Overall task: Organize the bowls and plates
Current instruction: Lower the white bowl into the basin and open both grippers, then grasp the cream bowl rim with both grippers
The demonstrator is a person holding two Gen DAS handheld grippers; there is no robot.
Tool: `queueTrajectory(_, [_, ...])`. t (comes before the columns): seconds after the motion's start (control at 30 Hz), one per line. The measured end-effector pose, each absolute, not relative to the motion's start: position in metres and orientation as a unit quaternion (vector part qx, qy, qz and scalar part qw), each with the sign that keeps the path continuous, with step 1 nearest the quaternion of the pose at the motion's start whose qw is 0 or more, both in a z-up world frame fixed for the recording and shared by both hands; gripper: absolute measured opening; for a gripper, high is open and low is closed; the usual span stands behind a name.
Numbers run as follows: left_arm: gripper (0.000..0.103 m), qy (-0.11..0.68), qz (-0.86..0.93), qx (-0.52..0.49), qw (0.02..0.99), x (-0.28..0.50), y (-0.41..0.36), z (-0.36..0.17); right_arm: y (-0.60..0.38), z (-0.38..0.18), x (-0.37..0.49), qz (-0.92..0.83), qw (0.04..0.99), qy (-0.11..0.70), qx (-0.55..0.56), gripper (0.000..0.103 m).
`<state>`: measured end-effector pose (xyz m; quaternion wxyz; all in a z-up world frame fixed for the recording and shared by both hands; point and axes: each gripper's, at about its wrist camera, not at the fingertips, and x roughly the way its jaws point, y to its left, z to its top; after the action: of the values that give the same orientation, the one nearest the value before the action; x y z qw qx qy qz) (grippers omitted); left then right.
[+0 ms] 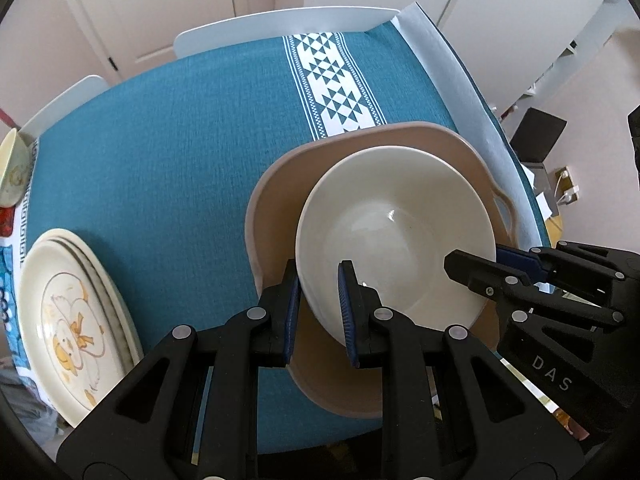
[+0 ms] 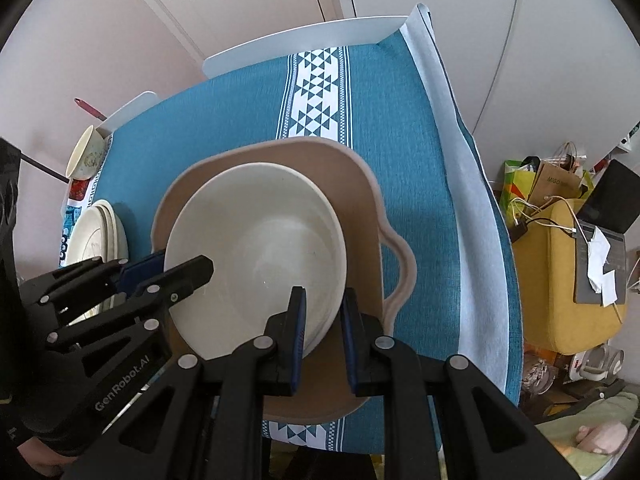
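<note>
A large white bowl (image 1: 396, 232) (image 2: 260, 240) sits upright inside a beige handled tray (image 1: 280, 184) (image 2: 356, 172) on the blue tablecloth. Whether it rests on the tray floor I cannot tell. My left gripper (image 1: 320, 312) is shut on the bowl's left rim, one finger inside the wall and one outside. On the opposite rim my right gripper (image 2: 324, 328) is shut the same way. Each gripper also shows in the other's view: the right gripper (image 1: 472, 272) and the left gripper (image 2: 180, 276).
A stack of cream plates (image 1: 72, 312) (image 2: 96, 232) with a duck picture lies at the table's left edge. Beyond it stands a small patterned bowl (image 1: 12, 168) (image 2: 86, 156). White chairs (image 1: 280, 24) line the far side. Bags and a laptop (image 2: 600, 248) crowd the floor to the right.
</note>
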<state>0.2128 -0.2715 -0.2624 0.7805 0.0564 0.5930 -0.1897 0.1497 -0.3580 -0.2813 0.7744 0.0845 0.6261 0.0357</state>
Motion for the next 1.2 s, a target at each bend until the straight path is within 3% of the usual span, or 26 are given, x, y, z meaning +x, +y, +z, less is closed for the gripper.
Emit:
queueTrajectory(0.3, [0.016, 0.579, -0.198, 0.061, 0.789, 0.209, -0.264, -0.241, -0.359, -0.257, 0.148, 0.024, 0.776, 0.625, 0.085, 0.016])
queueTrajectory(0.57, [0.02, 0.512, -0.179, 0.02, 0.84, 0.216, -0.222, -0.166, -0.349, -0.188, 0.161, 0.087, 0.826, 0.548, 0.103, 0.016])
queueTrajectory(0.63, [0.039, 0.489, -0.155, 0.005, 0.858, 0.218, -0.203, -0.145, -0.334, -0.171, 0.17, 0.12, 0.838, 0.523, 0.095, 0.016])
queueTrajectory(0.7, [0.099, 0.462, -0.116, -0.006, 0.879, 0.219, -0.179, -0.127, -0.321, -0.159, 0.178, 0.147, 0.845, 0.507, 0.091, 0.016])
queueTrajectory(0.73, [0.103, 0.448, -0.098, -0.01, 0.888, 0.219, -0.169, -0.119, -0.314, -0.155, 0.183, 0.16, 0.846, 0.501, 0.088, 0.025])
queueTrajectory(0.77, [0.103, 0.432, -0.079, -0.019, 0.898, 0.219, -0.154, -0.11, -0.306, -0.151, 0.188, 0.173, 0.847, 0.495, 0.086, 0.045])
queueTrajectory(0.8, [0.103, 0.43, -0.071, -0.025, 0.9, 0.22, -0.144, -0.106, -0.298, -0.148, 0.195, 0.187, 0.848, 0.488, 0.085, 0.058])
queueTrajectory(0.83, [0.103, 0.431, -0.058, -0.031, 0.9, 0.222, -0.134, -0.103, -0.29, -0.146, 0.201, 0.201, 0.85, 0.48, 0.084, 0.083])
queueTrajectory(0.87, [0.103, 0.433, -0.038, -0.037, 0.9, 0.225, -0.121, -0.101, -0.284, -0.145, 0.205, 0.208, 0.85, 0.476, 0.083, 0.094])
queueTrajectory(1.2, [0.103, 0.428, 0.066, -0.058, 0.899, 0.243, -0.026, -0.1, -0.185, -0.146, 0.271, 0.281, 0.847, 0.45, 0.026, 0.095])
